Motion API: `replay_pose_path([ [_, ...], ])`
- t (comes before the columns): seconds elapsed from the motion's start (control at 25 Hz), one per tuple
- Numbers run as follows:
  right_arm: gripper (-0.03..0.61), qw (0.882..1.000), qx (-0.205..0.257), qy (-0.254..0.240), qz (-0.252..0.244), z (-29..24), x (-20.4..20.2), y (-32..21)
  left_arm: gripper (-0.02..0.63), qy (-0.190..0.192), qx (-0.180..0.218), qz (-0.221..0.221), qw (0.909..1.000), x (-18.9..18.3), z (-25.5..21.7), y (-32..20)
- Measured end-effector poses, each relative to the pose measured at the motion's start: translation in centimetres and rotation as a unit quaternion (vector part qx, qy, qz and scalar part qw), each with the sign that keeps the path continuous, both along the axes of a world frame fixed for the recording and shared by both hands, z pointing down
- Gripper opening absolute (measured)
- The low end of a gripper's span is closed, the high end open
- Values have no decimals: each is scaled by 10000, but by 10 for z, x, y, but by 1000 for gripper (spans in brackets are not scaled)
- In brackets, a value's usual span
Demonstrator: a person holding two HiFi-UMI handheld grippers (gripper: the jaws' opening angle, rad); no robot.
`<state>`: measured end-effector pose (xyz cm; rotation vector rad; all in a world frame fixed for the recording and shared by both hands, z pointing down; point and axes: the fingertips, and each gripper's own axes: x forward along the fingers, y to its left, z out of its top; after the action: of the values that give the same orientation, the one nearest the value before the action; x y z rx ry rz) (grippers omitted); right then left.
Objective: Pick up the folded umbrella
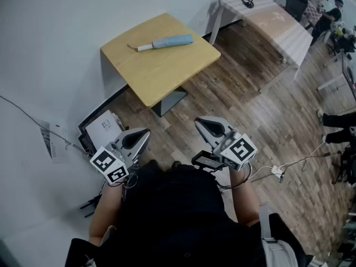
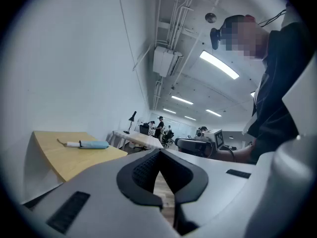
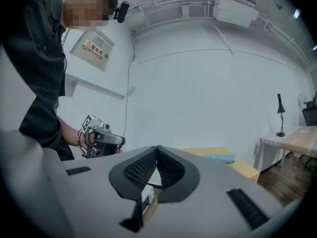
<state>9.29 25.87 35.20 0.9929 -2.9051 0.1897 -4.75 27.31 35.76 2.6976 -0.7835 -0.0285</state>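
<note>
We hold our grey left gripper (image 1: 146,133) and right gripper (image 1: 199,122) level, jaws closed and empty, well short of the square yellow wooden table (image 1: 167,74). The folded light-blue umbrella (image 1: 167,42) on it is not yet within reach.

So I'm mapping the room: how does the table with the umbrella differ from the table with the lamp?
The umbrella table has a yellow, square top; the lamp table has a paler, longer one. The umbrella table carries a blue folded umbrella; the lamp table a black desk lamp. The umbrella table stands nearer the person, the lamp table farther off. Both stand by the white wall on wooden floor.
</note>
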Motion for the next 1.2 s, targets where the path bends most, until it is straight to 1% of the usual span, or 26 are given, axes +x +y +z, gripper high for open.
replay_pose_path([
  [0.12,18,9998,168,143,18,-2,12,-12,11,40,50,-78,9999,2,3,-8],
  [0.24,18,9996,178,208,72,4,22,-17,11,-1,-7,-107,9999,4,8,-10],
  [0.32,18,9996,149,210,96,7,25,-18,11,-26,-22,-98,9999,7,10,-10],
  [0.4,20,9998,163,111,91,6,27,-19,11,-43,-9,-93,9999,9,10,-12],
  [0.52,20,9998,165,-57,19,5,26,-17,11,-120,-15,-91,9999,13,15,-14],
  [0.68,20,9999,80,58,-74,13,26,-18,11,-90,-119,-45,9999,23,16,-15],
  [0.76,20,10000,-51,0,-65,16,26,-19,11,-153,-125,-23,9998,28,16,-14],
  [0.88,20,9999,-64,7,-109,16,24,-21,11,-175,-164,-11,9997,33,16,-14],
  [1.04,20,9997,-130,4,-206,21,14,-26,11,-119,-241,10,9996,28,17,-16],
  [1.2,20,9994,-249,57,-238,27,8,-37,11,-93,-309,-80,9994,19,22,-29],
])
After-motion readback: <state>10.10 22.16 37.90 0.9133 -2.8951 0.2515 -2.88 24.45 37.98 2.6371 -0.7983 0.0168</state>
